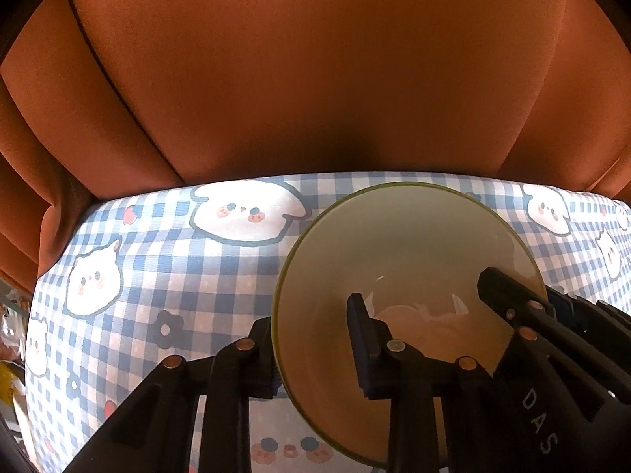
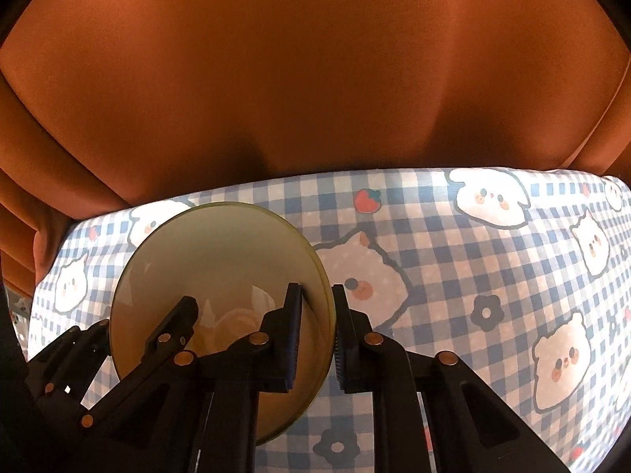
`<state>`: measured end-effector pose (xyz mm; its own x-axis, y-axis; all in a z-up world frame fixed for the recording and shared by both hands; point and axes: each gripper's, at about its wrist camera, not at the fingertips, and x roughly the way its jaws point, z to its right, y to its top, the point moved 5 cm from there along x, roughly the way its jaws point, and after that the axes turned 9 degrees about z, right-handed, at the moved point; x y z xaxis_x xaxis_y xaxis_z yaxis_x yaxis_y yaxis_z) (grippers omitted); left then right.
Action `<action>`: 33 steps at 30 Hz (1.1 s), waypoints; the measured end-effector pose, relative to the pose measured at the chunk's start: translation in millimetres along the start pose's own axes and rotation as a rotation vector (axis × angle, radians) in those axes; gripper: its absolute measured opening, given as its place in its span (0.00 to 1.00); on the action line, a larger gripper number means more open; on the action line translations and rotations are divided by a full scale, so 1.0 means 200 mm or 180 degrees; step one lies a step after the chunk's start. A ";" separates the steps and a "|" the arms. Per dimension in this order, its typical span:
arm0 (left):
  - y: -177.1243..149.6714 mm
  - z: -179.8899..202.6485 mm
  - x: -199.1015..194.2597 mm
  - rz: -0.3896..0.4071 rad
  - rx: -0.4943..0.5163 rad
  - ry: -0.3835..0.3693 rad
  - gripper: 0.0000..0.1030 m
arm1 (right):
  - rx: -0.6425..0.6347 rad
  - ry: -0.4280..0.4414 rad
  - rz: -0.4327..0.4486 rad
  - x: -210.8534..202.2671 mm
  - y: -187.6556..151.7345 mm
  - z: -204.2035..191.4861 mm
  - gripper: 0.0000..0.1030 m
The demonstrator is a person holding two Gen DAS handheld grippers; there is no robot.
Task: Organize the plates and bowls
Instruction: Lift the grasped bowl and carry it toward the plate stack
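Left tongs [image 1: 315,349]: narrowed onto the bowl's wall at the rim. One finger stands outside the rim, the other inside the hollow, so the rim runs between them.
Right tongs [image 2: 317,339]: in the same state on the opposite side of the rim, one finger inside and one outside, pinching the wall.
Bowl [image 1: 406,252]: pale and glossy with a thin green edge. It sits upright and open upward on the checked cloth, directly under and ahead of both pairs of tongs.
Bowl seen from the right wrist [image 2: 221,256]: it lies to the inner side of the right tongs, with the left tongs reaching in from the far side.
Key relation: the bowl sits between the two tongs, held at two roughly opposite points of the rim. Neither hand is clearly nearer. A round bowl has no long axis, so what matters is the line across it joining the two grips.
Table [image 1: 165,276]: covered in a blue-and-white check with cartoon animals, and the bowl's base appears to rest on it.
Backdrop: an orange cushioned surface [image 1: 315,79] lies beyond the table's far edge.
Step in hand: probably a two-handed lift. Both grips must rise level, or the bowl will tip about that line.
Risk: the smooth glaze may slip in a thin rim pinch.
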<state>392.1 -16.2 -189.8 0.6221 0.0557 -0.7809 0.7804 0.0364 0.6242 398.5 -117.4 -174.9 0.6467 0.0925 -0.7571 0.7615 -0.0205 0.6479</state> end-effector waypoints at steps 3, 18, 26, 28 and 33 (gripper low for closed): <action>0.00 0.00 -0.04 0.0013 0.0006 -0.0015 0.26 | -0.0034 -0.0020 0.0002 -0.03 0.00 0.00 0.17; -0.01 -0.05 -0.40 0.0202 -0.0013 -0.0075 0.26 | -0.0060 -0.0071 0.0156 -0.40 0.00 -0.05 0.17; -0.05 -0.07 -0.66 0.0357 -0.0015 -0.0139 0.26 | -0.0039 -0.0110 0.0297 -0.68 -0.04 -0.09 0.17; -0.07 -0.07 -0.73 0.0392 -0.0011 -0.0161 0.26 | -0.0029 -0.0129 0.0340 -0.76 -0.07 -0.09 0.17; -0.16 -0.08 -0.92 0.0460 0.0027 -0.0236 0.26 | 0.0011 -0.0184 0.0420 -0.93 -0.14 -0.10 0.17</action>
<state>252.1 -12.5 -65.1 0.7306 -0.0140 -0.6827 0.6828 0.0249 0.7302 255.3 -114.0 -49.9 0.7426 0.0312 -0.6690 0.6697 -0.0321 0.7419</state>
